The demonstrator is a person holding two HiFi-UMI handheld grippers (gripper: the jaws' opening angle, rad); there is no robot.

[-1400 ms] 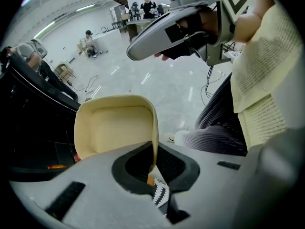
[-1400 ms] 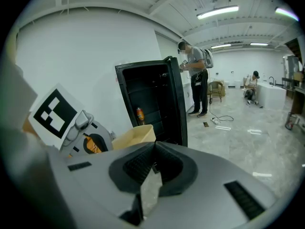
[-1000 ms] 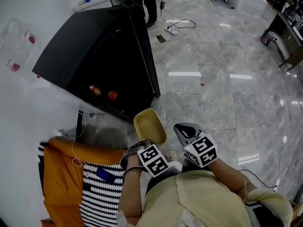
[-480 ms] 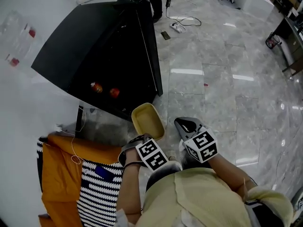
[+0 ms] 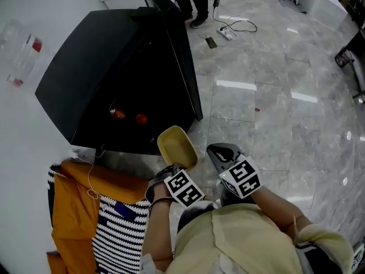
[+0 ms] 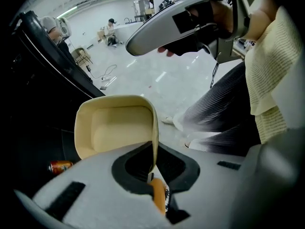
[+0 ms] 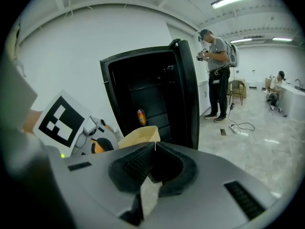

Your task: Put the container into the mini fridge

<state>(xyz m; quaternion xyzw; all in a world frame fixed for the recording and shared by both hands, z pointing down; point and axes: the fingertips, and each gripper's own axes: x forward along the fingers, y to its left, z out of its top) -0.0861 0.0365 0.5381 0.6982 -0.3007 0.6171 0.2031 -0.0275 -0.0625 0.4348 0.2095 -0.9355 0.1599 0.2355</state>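
Note:
A pale yellow container (image 5: 178, 146) hangs just in front of the open black mini fridge (image 5: 91, 67). My left gripper (image 5: 175, 168) points down and is shut on the container's near wall. In the left gripper view that thin wall (image 6: 153, 142) stands pinched between the jaws, and the container's hollow faces the camera. My right gripper (image 5: 217, 152) floats just right of the container, shut, with nothing in it. In the right gripper view the jaw tips (image 7: 155, 146) meet, with the container (image 7: 138, 135) and the fridge opening (image 7: 143, 92) beyond. Two cans (image 5: 118, 114) stand inside the fridge.
The fridge door (image 5: 183, 61) stands open to the right of the opening. An orange bag (image 5: 77, 201) and a striped cloth (image 5: 121, 233) lie on the floor at the left. A person (image 7: 217, 73) stands behind the fridge, near a power strip (image 5: 228, 33) and cable.
Both grippers and the container have moved closer to the fridge; the container now overlaps the fridge's lower front edge. The grip on the container is unchanged.

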